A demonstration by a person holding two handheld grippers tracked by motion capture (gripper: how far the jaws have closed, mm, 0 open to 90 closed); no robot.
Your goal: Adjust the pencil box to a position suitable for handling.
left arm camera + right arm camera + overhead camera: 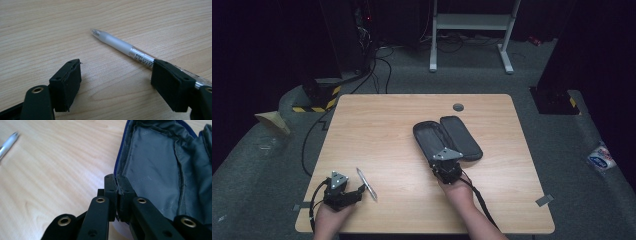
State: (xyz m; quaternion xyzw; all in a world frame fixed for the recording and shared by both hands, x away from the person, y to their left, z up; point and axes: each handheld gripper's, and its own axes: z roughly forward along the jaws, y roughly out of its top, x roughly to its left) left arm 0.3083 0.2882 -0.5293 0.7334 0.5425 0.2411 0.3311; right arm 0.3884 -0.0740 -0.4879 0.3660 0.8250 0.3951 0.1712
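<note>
Right now the right gripper (117, 186) is pinched shut on the near rim of the open black zip pencil case w/ grey lining (447, 137), mid-table. Left gripper (116, 82) gapes wide beside the clear plastic pen (120, 46) at the front-left of the light wooden table (382, 125); one pad touches the barrel. Risks: pen rolls off on closing; thin fabric slips, case drags.

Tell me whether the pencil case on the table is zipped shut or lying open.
Open. The pencil case lies unzipped with its lid folded out flat beside the tray, and the right gripper view shows its bare grey lining.
</note>
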